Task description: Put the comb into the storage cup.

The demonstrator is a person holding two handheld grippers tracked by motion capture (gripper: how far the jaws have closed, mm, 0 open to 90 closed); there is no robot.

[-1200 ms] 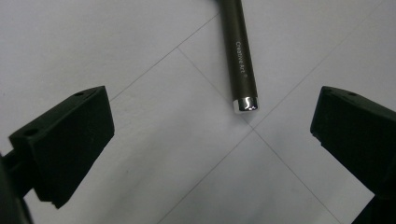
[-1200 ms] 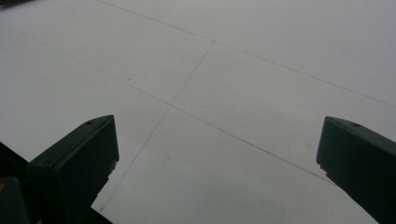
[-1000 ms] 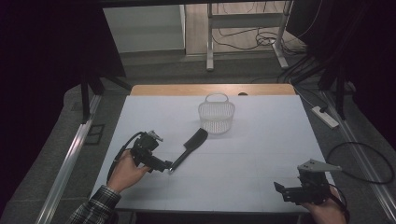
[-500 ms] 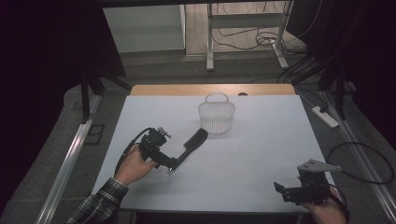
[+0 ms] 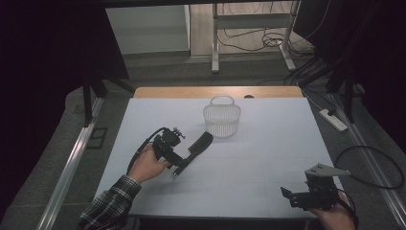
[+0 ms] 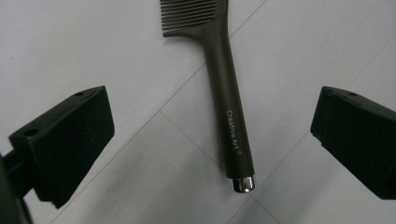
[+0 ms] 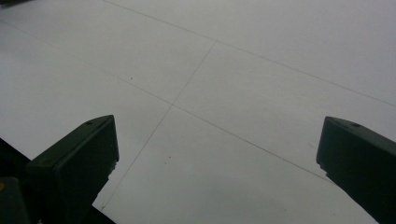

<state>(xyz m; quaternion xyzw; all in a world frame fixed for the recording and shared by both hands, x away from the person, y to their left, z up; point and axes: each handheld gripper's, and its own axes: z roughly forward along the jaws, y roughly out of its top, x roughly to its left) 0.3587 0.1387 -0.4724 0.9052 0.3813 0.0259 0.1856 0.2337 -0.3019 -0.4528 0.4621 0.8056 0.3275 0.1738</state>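
The comb (image 6: 227,88) lies flat on the worktop (image 5: 268,158) near its left edge, its handle between the left tool's (image 6: 212,140) wide-open jaws. Closing too high could probably skid the slim handle away.

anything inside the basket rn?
The basket looks empty: its see-through mesh wall shows no dark shape within, though the floor of it is too small to check closely. The comb lies flat on the table, in front of it, between the open left gripper's jaws.
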